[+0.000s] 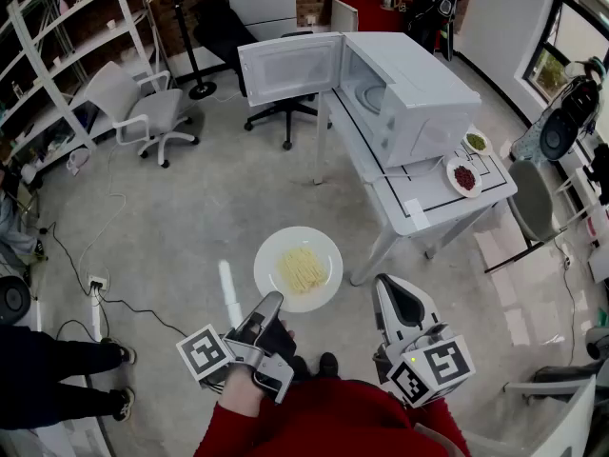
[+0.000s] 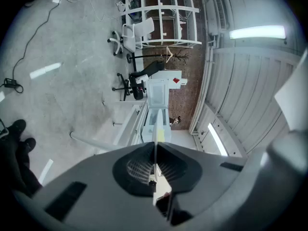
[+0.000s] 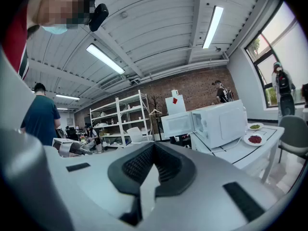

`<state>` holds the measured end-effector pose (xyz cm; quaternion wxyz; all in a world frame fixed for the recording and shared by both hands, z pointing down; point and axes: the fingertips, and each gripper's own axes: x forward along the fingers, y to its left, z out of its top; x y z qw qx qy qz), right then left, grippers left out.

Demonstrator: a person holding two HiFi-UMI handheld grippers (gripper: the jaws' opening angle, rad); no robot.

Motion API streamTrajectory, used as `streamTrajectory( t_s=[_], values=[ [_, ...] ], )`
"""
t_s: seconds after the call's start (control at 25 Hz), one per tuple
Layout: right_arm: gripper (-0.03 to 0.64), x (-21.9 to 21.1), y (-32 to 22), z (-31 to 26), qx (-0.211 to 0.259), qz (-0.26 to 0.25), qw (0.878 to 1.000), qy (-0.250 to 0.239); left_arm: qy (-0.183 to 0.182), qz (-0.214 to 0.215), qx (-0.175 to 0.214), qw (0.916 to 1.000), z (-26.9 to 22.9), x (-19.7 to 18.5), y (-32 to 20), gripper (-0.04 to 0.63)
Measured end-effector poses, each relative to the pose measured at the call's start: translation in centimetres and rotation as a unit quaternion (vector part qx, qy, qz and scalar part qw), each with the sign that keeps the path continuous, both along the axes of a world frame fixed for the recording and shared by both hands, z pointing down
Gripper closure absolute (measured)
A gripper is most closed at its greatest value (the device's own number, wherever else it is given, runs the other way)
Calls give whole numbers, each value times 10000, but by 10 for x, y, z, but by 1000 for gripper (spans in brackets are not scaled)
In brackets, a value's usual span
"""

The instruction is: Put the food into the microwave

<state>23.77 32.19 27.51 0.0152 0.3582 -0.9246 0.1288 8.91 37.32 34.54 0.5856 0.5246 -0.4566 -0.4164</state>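
Left tongs [image 1: 273, 303] grip noodle plate [image 1: 269, 263] at rim.

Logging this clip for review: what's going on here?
A person holds a white plate of noodles, pinched by its rim in the left tool, above the floor. The right tool is shut and empty. The microwave on the table stands ahead, door open; the plate is not inside yet.
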Motion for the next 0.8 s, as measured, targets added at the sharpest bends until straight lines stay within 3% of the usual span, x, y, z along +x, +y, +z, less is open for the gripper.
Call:
streamTrajectory(
  t_s=[0.44, 0.8],
  values=[
    [603, 12, -16, 0, -16, -84, 10000, -23, -4, -96, -53, 9999, -1, 10, -12, 574],
    [603, 21, -32, 7, 18, -260, 9996, 88, -258, -182, -133, 9994, 3, 17, -30, 574]
  ],
)
